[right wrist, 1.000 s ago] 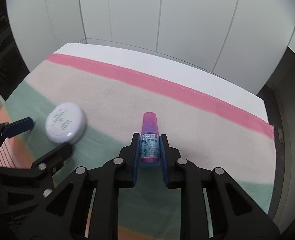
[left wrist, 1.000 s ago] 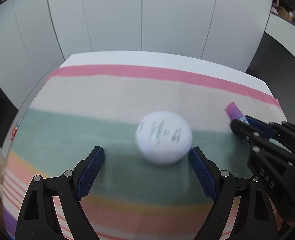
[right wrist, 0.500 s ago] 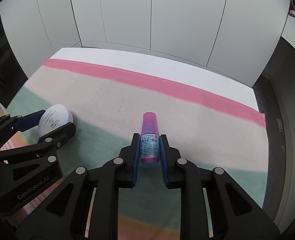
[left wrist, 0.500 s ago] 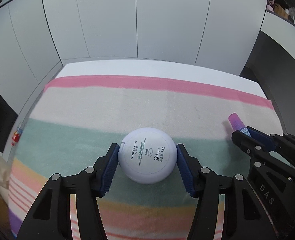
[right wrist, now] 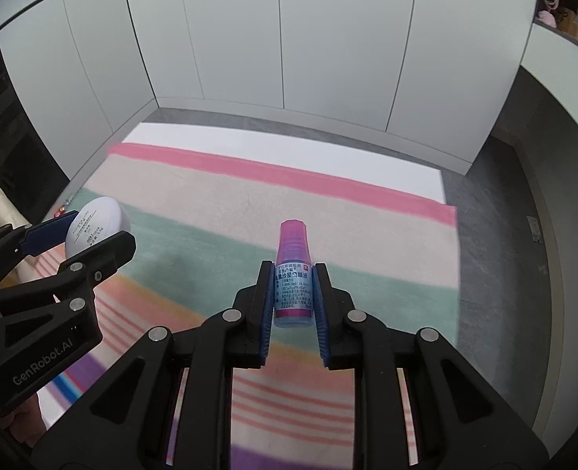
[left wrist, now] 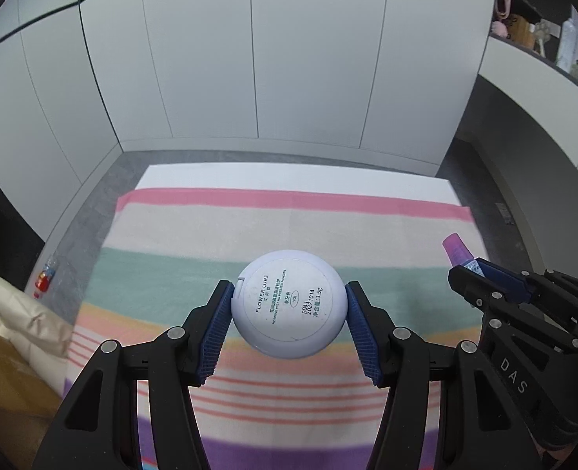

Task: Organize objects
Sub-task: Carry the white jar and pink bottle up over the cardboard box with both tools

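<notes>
Above the striped blanket (left wrist: 249, 227), my left gripper (left wrist: 289, 309) clamps one round white powder compact (left wrist: 289, 303) edge to edge, its label facing up, lifted over the green stripe. Farther right over the blanket, my right gripper (right wrist: 292, 291) pinches one pink eye-drop bottle (right wrist: 292, 274), long axis pointing forward, cap leading.

A striped cloth (left wrist: 218, 235) in pink, beige, green, orange and purple bands covers a white table (left wrist: 289, 174), whose bare edge shows at 12 o'clock of the cloth. White wall panels (left wrist: 289, 58) stand behind it. At 2 o'clock a shelf (left wrist: 539, 58) carries small items too blurred to tell. At 9 o'clock lies cream-coloured fabric (left wrist: 10, 313), with a small red object (left wrist: 44, 279) on the grey floor (left wrist: 93, 199) just beside it.
</notes>
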Motion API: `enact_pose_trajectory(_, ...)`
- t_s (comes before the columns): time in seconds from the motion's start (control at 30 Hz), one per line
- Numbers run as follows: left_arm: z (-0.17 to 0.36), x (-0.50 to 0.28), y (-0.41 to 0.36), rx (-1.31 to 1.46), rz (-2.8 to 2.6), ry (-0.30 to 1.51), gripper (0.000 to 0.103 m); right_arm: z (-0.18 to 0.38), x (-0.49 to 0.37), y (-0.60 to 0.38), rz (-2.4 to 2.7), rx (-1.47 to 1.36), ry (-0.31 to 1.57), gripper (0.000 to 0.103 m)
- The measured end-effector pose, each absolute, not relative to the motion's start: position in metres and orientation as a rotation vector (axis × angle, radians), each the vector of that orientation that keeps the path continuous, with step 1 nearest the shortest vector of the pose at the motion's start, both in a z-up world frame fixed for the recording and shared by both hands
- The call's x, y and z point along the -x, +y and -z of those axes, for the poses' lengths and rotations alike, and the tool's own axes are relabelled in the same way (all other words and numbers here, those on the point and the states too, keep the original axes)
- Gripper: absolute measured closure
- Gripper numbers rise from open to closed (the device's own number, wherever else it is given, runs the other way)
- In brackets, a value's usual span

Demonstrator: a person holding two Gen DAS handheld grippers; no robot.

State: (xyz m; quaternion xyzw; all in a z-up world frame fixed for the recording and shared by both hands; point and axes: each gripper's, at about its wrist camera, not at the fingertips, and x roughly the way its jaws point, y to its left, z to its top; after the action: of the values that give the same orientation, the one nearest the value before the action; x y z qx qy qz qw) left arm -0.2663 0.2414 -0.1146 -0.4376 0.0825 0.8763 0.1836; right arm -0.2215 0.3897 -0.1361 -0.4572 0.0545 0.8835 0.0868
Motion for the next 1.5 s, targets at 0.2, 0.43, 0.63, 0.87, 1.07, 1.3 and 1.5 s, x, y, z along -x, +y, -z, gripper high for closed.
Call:
enact_pose_trajectory(0.2,0.079,0.229,0.232,1.209,-2.474,0.221,0.044,0.101,0.185,0.382,-2.630,1.343,0.171,0.083)
enact_pose_trajectory(0.43,0.048,0.186,0.218,1.207,-2.468,0.194,0.044,0.062,0.135,0.375,-2.634,1.320,0.195,0.083)
enact_pose_trajectory(0.63,0.019,0.146,0.204,1.155,-2.495,0.223,0.044,0.037,0.093,0.366,-2.657,1.308,0.184,0.083)
enact_pose_trajectory(0.87,0.000,0.114,0.181,1.086,-2.534,0.175,0.044,0.024,0.058,0.361,-2.647,1.332,0.204,0.083)
enact_pose_trajectory(1.07,-0.003,0.114,0.165,1.065,-2.554,0.141,0.044,0.011,0.054,0.355,-2.697,1.293,0.248,0.083)
enact_pose_trajectory(1.3,0.005,0.125,0.140,1.092,-2.580,0.100,0.044,0.024,0.073,0.341,-2.706,1.334,0.264,0.083)
enact_pose_trajectory(1.5,0.009,0.137,0.114,1.115,-2.619,0.066,0.044,0.027,0.088,0.314,-2.747,1.336,0.199,0.083)
